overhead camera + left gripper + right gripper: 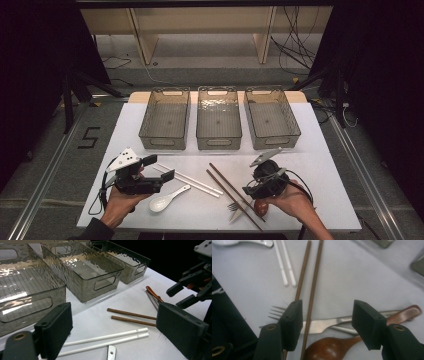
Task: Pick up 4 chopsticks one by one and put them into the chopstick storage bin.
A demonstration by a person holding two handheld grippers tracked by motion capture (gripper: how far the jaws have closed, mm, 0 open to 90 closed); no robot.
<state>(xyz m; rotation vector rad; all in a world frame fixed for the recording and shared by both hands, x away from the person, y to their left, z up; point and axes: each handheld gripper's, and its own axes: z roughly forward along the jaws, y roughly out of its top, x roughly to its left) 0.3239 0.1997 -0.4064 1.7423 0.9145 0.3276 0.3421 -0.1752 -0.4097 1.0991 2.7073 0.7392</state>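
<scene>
We start at our right gripper [325, 322]. Its jaws stand partly open and press on nothing. In the right gripper view, one brown chopstick [312, 296] runs up between the jaws, and the other brown chopstick lies just by the left jaw. Under the jaws lie a metal fork [277, 311] and a metal knife [324, 324], crossing the chopsticks. A brown wooden spoon [332, 348] lies there too, with its bowl low between the jaws and its handle reaching out past the right jaw. All of these rest flat on the white desk [352, 280].

Our left gripper [159, 168] is held above the near left part of the desk, well apart from the right one. Its jaws are wide open and hold nothing. In the left gripper view, we see two white chopsticks [105, 340] lying side by side on the desk between the jaws, farther off. A white spoon [167, 199] lies near this gripper, just beside the white chopsticks.

Farther back on the desk stand three see-through grey bins [218, 120] in a row, side by side. Each bin has a handle hole at its end.
</scene>
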